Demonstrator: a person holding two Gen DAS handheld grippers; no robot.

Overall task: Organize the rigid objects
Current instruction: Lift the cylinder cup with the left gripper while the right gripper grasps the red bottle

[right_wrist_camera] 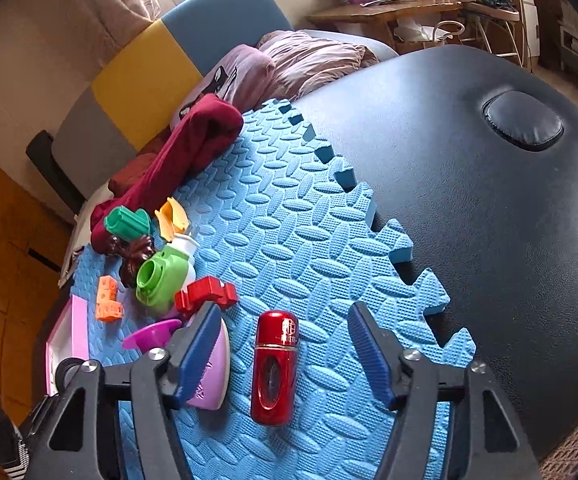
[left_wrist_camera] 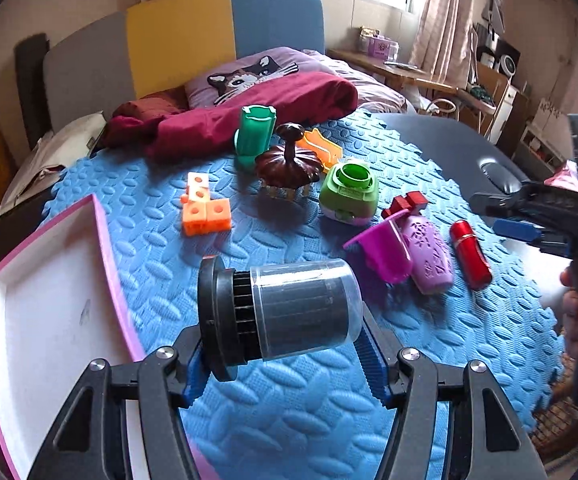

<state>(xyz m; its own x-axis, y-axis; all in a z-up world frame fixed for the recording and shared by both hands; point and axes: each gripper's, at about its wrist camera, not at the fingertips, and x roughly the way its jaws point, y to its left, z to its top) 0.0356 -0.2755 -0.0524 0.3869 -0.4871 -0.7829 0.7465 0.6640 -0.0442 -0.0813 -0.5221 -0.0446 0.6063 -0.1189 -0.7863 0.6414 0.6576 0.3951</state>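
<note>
The red bottle (right_wrist_camera: 274,368) is seen lying on the blue mat (right_wrist_camera: 289,240) between the open fingers (right_wrist_camera: 369,356) of the right gripper (right_wrist_camera: 285,360), untouched, its long axis running along them, while the clear jar (left_wrist_camera: 277,312) is gripped by the left gripper (left_wrist_camera: 285,364) beside the pink tray (left_wrist_camera: 49,300).

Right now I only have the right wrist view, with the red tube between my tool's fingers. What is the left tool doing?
Observer: The left tool is clamped on a black canister with a clear cap.
Operator: Where is the tray from there?
Observer: The pink-rimmed tray lies just left of that canister, with its white floor showing.
Operator: What is behind the left-hand finger in my view?
Observer: A magenta cup lies on its side against the lilac bottle.
</note>
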